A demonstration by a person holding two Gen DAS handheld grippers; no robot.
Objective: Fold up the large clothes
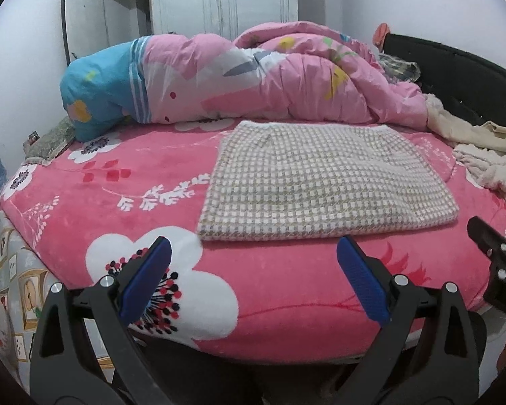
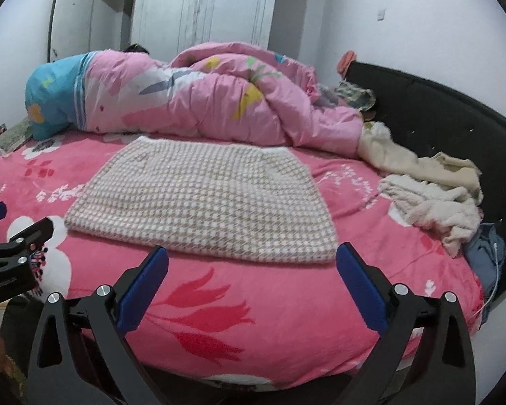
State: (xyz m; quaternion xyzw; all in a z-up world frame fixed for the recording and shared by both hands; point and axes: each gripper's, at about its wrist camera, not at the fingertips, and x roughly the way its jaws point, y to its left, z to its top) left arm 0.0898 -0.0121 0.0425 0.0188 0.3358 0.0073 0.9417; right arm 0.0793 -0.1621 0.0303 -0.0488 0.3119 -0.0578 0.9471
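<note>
Folded checked garment (image 1: 324, 182) lies flat on the bed (image 1: 84, 195), centred w/ its near hem close to the bed's front edge; seen likewise in the right wrist view (image 2: 205, 199). Left gripper (image 1: 253, 283) hovers just off the front edge, fingers (image 1: 145, 283) spread wide, holding nothing, apart from the garment. Right gripper (image 2: 251, 287) sits beside it at the same edge, fingers (image 2: 361, 290) also spread wide and empty; its tips point toward the garment's near-right corner w/o touching. Each gripper shows at the margin of the other's view. Pink quilt (image 1: 270, 77) is bunched along the bed's far edge, blue end toward the far-left corner. Cream clothes (image 2: 431, 195) are heaped at the right edge, against the dark headboard (image 2: 438, 114). White wardrobe (image 2: 202, 3) stands behind the bed.
</note>
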